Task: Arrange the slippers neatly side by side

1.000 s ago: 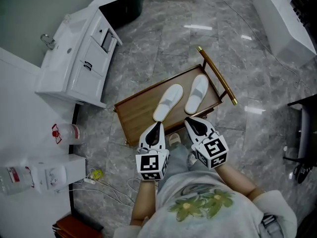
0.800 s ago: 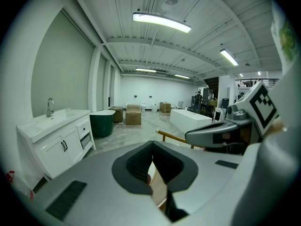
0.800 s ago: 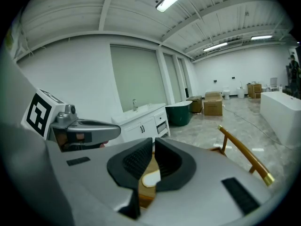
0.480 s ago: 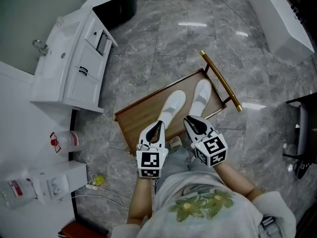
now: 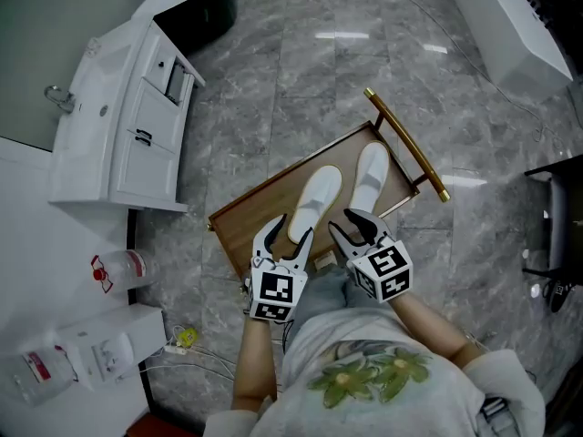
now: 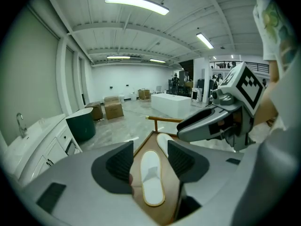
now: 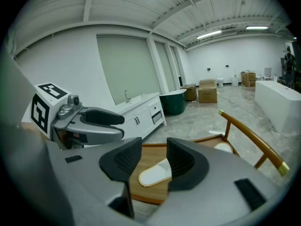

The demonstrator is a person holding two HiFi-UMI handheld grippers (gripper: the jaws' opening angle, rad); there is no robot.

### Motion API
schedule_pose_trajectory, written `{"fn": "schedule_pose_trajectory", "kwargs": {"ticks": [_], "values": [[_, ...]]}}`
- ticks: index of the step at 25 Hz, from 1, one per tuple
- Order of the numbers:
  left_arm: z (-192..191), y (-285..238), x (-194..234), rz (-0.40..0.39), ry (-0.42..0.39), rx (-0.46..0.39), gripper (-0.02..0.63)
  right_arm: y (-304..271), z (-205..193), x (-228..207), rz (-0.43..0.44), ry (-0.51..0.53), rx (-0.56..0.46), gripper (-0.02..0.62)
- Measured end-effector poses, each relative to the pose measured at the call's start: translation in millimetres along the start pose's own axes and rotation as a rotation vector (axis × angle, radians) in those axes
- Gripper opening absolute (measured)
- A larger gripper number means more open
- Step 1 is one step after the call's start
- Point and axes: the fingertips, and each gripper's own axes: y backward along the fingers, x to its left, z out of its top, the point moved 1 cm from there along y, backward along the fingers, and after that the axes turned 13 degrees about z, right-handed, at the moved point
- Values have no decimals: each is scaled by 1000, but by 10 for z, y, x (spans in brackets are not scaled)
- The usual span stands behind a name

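Both grippers had dipped toward the wooden tray (image 5: pixel 248 222), their jaws just sprung wide apart and pinching nothing: left gripper (image 5: pixel 291 233), then right gripper (image 5: pixel 349 225). White, cream-edged left slipper (image 5: pixel 315 202) and right slipper (image 5: pixel 370 175) lay on the tray, slightly splayed. Around it were grey marble floor (image 5: pixel 301 80) and, at left, a white vanity cabinet (image 5: pixel 118 144).

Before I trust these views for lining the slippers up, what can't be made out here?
Head view: the left slipper has its near end partly covered by the left gripper, and the right slipper by the right gripper.
Right gripper view: the right slipper is mostly behind that gripper's own jaw.
Head view: a small pale thing between the grippers is too small to identify.
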Motion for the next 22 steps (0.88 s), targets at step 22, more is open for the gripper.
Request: {"fn": "schedule_pose_trajectory", "kwargs": {"ticks": [22], "values": [[-701,-748,-35,-105,-253,141,233,-528,-568,-451,-24,-104,142,176]]}}
